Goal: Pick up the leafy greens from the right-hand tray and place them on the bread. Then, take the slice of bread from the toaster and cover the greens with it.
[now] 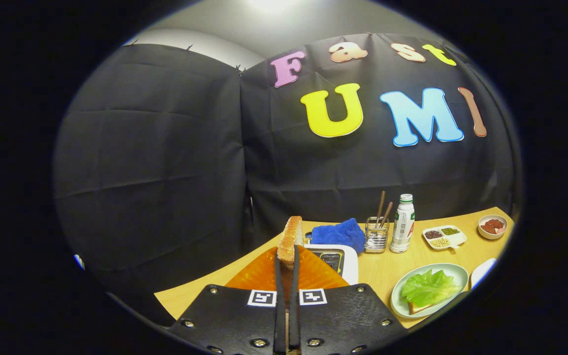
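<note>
Here the gripper pinches the slice of bread edge-on between its 2 fingers, above the toaster. Leafy greens lie on bread in the pale plate; the wire holder keeps 2 chopsticks.

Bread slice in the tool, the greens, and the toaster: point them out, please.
Bread slice (290, 238): gripper view, crust edge above the shut tool's tips.
Greens (428, 287): gripper view, leaf middle.
Toaster (348, 261): gripper view, white top.
</note>
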A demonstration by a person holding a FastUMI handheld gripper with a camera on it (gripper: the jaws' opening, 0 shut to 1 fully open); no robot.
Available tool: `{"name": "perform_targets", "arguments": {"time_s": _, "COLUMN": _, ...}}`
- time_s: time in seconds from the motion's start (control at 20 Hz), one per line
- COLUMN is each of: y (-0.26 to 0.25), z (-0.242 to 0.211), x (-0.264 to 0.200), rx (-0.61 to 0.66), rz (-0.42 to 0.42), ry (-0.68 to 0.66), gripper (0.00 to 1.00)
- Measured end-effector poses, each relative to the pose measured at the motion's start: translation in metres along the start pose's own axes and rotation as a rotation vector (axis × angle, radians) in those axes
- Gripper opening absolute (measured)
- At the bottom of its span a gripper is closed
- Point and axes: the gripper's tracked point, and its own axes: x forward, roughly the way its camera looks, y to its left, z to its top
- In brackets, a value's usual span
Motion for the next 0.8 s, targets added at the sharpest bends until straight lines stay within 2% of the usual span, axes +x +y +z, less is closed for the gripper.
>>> {"name": "perform_targets", "arguments": {"time_s": 0.3, "y": -0.011, "z": 0.042, "x": -0.021, "rx": 0.043, "rz": 0.034, "ry": -0.055, "gripper": 0.03}}
{"name": "perform_targets", "arguments": {"time_s": 0.6, "y": -0.054, "z": 0.069, "x": -0.050, "rx": 0.038, "rz": -0.021, "ry": -0.111, "gripper": 0.03}}
{"name": "perform_targets", "arguments": {"time_s": 0.8, "y": -0.082, "z": 0.061, "x": -0.062, "rx": 0.009, "rz": -0.058, "ry": -0.091, "gripper": 0.03}}
